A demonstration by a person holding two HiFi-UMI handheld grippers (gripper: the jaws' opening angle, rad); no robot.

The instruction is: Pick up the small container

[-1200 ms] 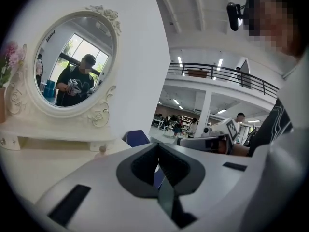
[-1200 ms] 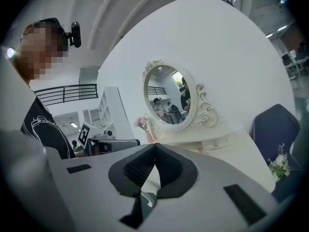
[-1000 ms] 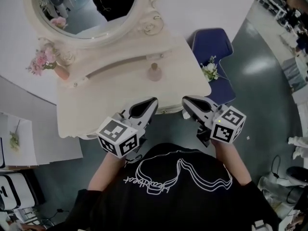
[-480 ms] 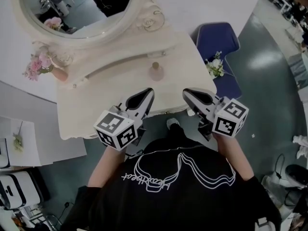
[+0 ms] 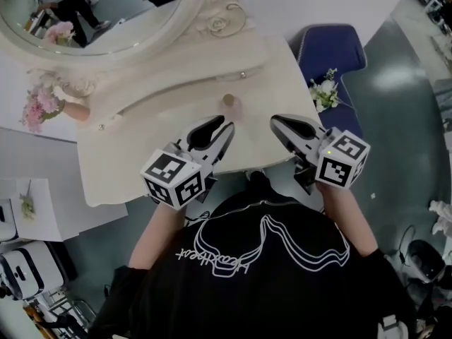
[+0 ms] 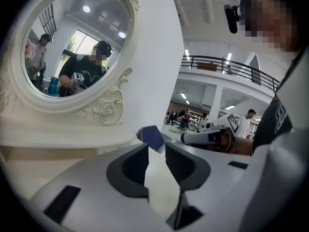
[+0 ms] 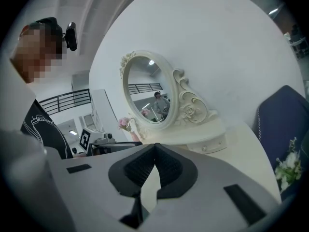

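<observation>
Container [image 5: 229, 104]: upright on table [image 5: 134, 154], centre of frame.
Handling: likely light, rigid, smooth (perhaps glass, so fragile); best taken round the body, below the cap.
Left gripper [image 5: 224, 128]: just below it, jaws just opening, nothing between.
Right gripper [image 5: 277, 122]: clenched, empty.

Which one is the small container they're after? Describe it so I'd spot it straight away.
Find the cream dressing table under the oval mirror. Near the middle of its top stands a little pale pink bottle with a brownish cap. It stands alone, far from the pink flowers at the left end.
</observation>
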